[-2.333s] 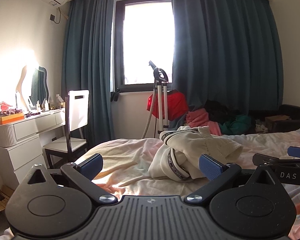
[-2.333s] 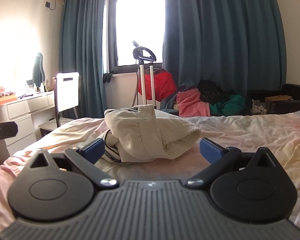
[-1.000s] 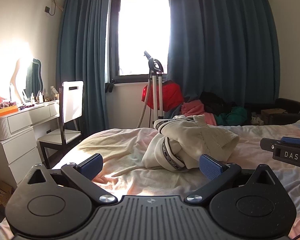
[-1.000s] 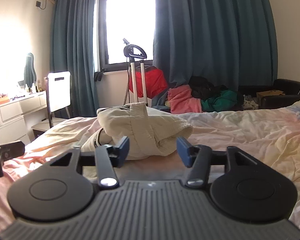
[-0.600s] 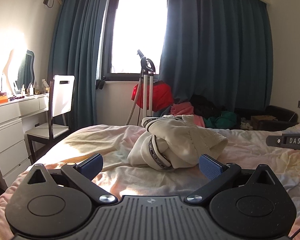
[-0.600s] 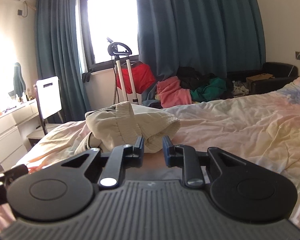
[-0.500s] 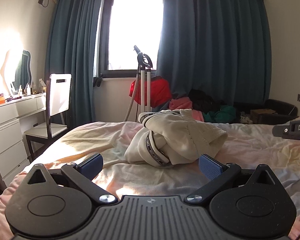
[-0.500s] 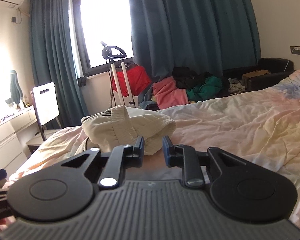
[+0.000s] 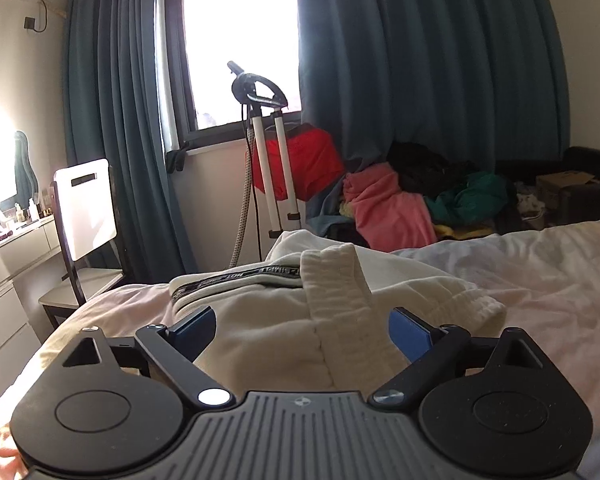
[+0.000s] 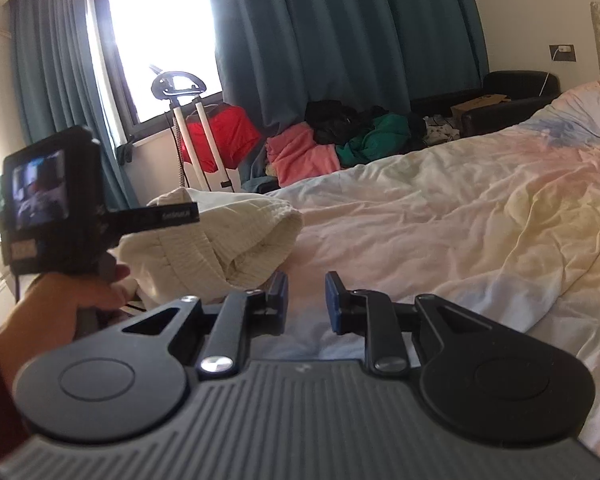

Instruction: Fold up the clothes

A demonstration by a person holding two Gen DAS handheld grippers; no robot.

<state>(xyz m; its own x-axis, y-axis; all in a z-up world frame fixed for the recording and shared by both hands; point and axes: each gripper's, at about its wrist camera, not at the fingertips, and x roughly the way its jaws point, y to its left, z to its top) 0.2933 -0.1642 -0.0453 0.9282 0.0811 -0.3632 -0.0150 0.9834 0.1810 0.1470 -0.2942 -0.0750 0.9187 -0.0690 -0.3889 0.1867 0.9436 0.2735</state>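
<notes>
A crumpled cream garment [image 9: 308,312] with a black-lettered waistband lies on the bed [image 9: 540,272]. My left gripper [image 9: 302,328] is open, its blue pads on either side of the garment's near edge. In the right wrist view the same garment [image 10: 228,236] lies left of centre. My right gripper [image 10: 306,300] stands with its jaws nearly closed, a narrow gap between the pads and nothing in them, above the sheet just right of the garment. The left gripper's body and the hand holding it [image 10: 52,216] show at the left of that view.
A pale wrinkled sheet [image 10: 480,216] covers the bed. A garment steamer stand [image 9: 268,160], a red bag, and a heap of pink, green and black clothes [image 9: 420,200] stand by the window. A white chair [image 9: 84,216] and dresser are at left.
My left gripper has moved forward and down, so its open pads now straddle the garment. My right gripper closed from wide open to a narrow gap and swung to the right of the garment.
</notes>
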